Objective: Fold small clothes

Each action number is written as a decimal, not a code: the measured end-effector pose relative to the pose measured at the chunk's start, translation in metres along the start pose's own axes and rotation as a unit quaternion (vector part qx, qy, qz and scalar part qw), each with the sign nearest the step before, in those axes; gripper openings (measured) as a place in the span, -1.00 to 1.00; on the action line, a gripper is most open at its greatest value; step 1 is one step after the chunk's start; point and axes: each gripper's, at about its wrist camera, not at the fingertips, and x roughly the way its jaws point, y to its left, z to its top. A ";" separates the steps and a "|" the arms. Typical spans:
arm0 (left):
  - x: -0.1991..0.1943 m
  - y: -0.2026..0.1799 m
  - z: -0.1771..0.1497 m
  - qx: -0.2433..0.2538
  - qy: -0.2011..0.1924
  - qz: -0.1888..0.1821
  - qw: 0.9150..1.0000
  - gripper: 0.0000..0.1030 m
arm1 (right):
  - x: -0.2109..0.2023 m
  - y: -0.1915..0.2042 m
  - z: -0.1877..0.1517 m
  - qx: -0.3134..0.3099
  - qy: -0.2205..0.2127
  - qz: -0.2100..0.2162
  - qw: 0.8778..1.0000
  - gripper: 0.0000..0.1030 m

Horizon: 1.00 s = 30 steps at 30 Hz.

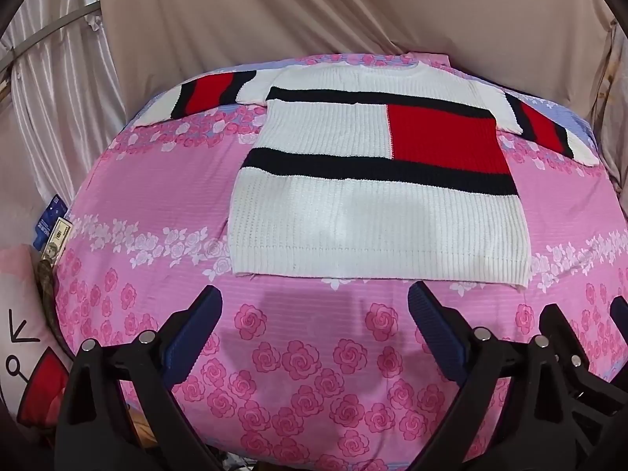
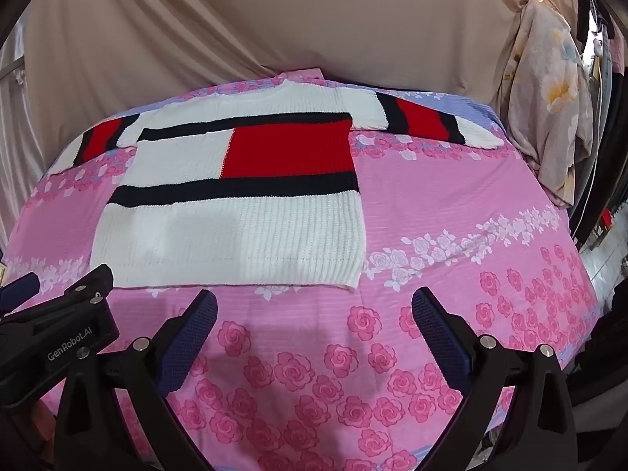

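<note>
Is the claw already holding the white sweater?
No, the left claw is open above the pink rose bedsheet, apart from the white, red and black knitted sweater.

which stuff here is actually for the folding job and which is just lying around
For the job:
- knit sweater, spread flat, sleeves out
- left claw, open, empty
- right claw, open, empty

Just lying about:
- pink rose bedspread under the sweater
- cartoon pillow
- floral cloth hanging at the right
- beige backdrop curtain

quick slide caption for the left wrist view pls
Open left tool hovers short of the hem of a white, red and black knit sweater spread flat on a pink floral bedspread.
</note>
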 end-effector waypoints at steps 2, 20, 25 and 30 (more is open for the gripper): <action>0.000 0.000 0.000 0.000 0.001 0.000 1.000 0.81 | 0.000 -0.001 0.000 0.000 0.000 0.001 1.000 0.90; -0.001 0.001 -0.004 0.000 0.002 -0.001 1.000 0.81 | 0.000 -0.002 -0.001 0.000 0.000 0.001 1.000 0.90; -0.001 0.001 -0.004 0.000 0.002 0.000 1.000 0.81 | 0.000 -0.001 -0.002 0.000 0.001 0.001 1.000 0.90; -0.001 0.001 -0.004 0.000 0.002 0.000 1.000 0.81 | 0.000 -0.001 -0.001 0.000 0.001 0.001 1.000 0.90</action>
